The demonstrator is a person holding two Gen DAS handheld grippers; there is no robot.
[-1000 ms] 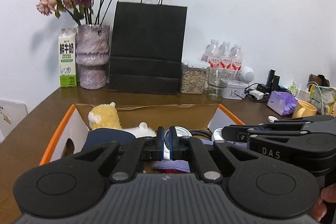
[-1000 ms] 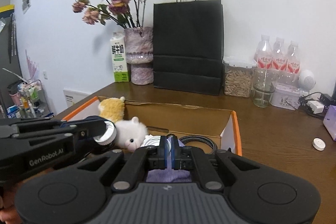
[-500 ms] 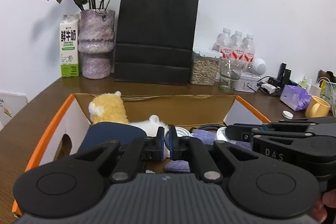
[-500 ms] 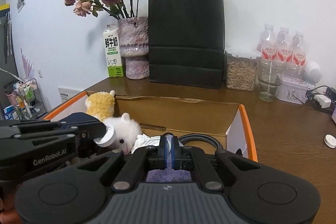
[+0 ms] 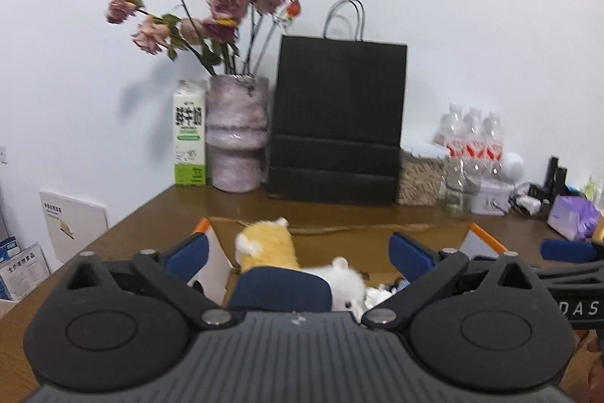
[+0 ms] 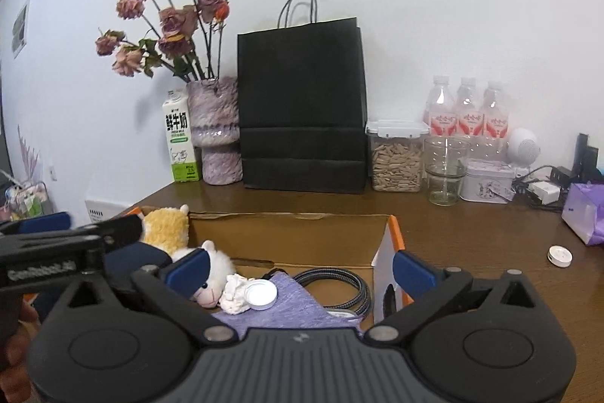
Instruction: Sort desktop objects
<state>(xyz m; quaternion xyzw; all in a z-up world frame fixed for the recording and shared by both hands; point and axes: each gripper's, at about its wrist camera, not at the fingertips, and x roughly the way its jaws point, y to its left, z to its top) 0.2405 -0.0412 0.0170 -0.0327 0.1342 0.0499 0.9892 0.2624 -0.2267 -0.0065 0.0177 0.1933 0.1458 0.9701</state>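
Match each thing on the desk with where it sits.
Things:
1. milk carton
2. seed jar
3. white cap
4. yellow plush

Places:
A. inside the box
B. left of the vase
C. right of the black bag
D. alone on bare desk, right of the box

Pairs: 1-B, 2-C, 3-D, 4-A

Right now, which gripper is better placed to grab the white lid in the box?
Right, probably. The right gripper looks straight down at the white lid, lying exposed on the purple cloth; its jaws are opening, nothing between them. From the left gripper the lid isn't visible.
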